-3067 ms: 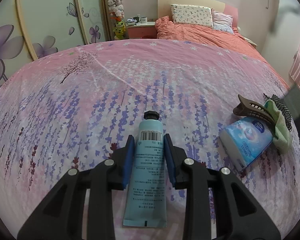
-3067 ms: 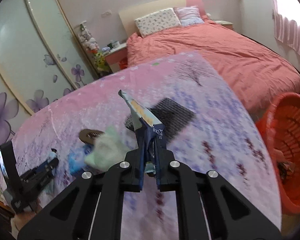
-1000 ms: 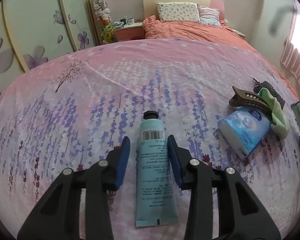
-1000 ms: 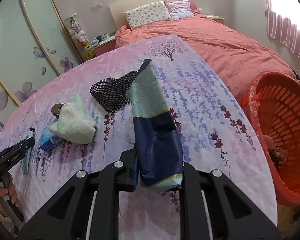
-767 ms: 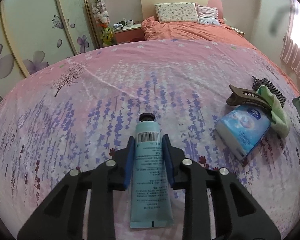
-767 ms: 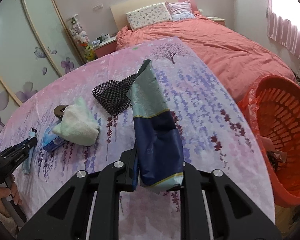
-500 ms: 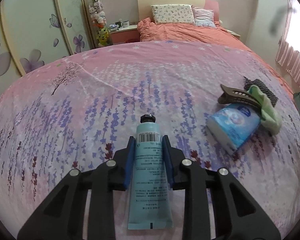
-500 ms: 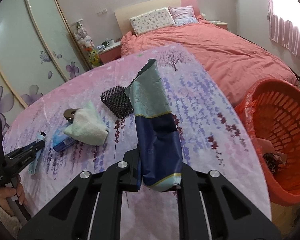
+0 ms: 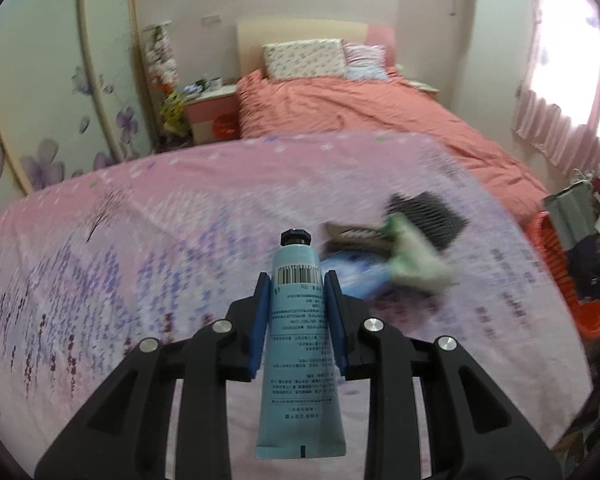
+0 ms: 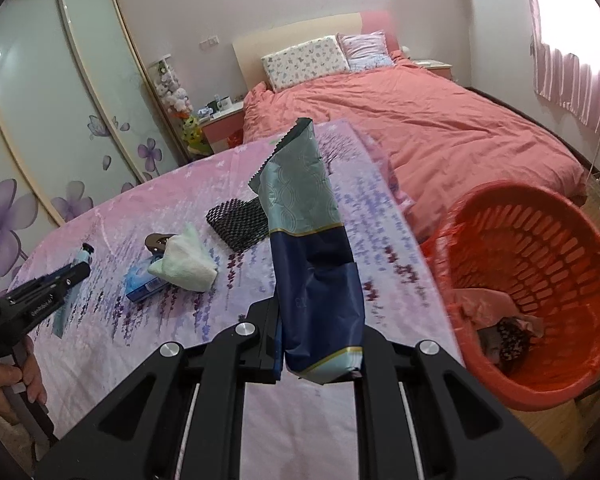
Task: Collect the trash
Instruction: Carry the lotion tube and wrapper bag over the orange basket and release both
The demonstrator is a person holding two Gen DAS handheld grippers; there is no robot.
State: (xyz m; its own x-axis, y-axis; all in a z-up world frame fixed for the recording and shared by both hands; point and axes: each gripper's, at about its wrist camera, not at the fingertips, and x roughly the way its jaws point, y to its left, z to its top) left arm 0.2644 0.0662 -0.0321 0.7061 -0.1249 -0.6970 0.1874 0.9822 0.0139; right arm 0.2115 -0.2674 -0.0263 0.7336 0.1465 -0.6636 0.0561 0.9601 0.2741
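My left gripper (image 9: pixel 298 300) had its jaws pressed in against both sides of a pale blue tube (image 9: pixel 299 340), black cap pointing away from me and barcode facing up, the crimped tail hanging back between the gripper arms; in the right wrist view the tube (image 10: pixel 66 304) looked lifted just above the cloth. My right gripper (image 10: pixel 318 344) had its jaws closed on the lower, dark blue part of a foil snack bag (image 10: pixel 312 248), which stood up nearly vertical, its torn silvery-green top leaning slightly left. Beyond the tube lay a small cluster on the lavender-print worktop (image 9: pixel 180 216): a blue tissue pack (image 10: pixel 142 284), with a pale green cloth (image 10: pixel 186 260) lying partly over it, a brown hair clip (image 10: pixel 158 242) touching the cloth's far side, and a black mesh pad (image 10: pixel 238 220) just beyond them. That cluster was blurred in the left wrist view. To the right of the worktop, lower down, stood a red-orange basket (image 10: pixel 540 240) with slotted walls, holding some crumpled pink material and a dark scrap at the bottom; the bag sat near its left rim but above the worktop edge, not over the opening. Behind everything was a bed (image 10: pixel 440 128) with a coral cover.
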